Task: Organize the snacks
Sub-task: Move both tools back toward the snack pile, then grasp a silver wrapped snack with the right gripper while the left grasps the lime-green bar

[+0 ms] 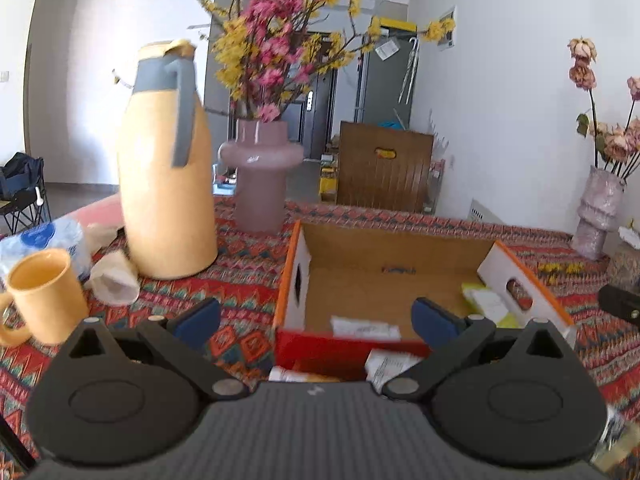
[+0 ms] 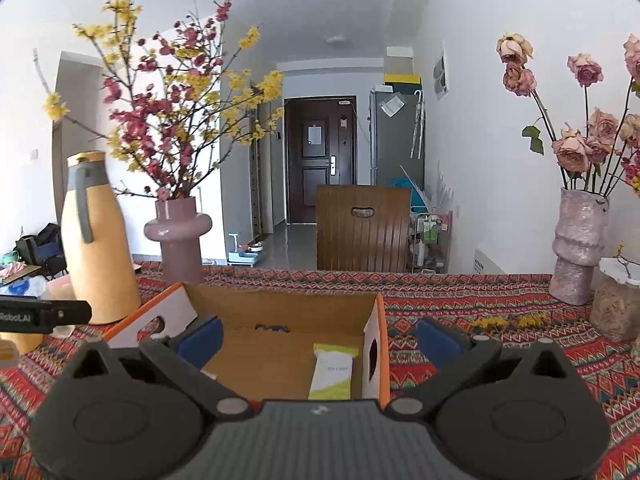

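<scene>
Currently both tools, left tool (image 1: 316, 316) and right tool (image 2: 318, 338), hang released and empty over the open orange-edged cardboard box (image 1: 394, 254), so the next grasp should probably centre on a loose white snack packet (image 1: 386, 364) at its near edge.

Home dining area, flower vase (image 2: 178, 236), patterned tablecloth (image 2: 460, 300), front door (image 2: 320, 160)

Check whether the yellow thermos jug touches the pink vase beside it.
Apart. In the left wrist view, patterned tablecloth shows between the base of the yellow thermos jug and the foot of the pink vase.

left wrist: near, faces cardboard box (image 1: 384, 276) | right wrist: same box (image 2: 288, 320)
</scene>
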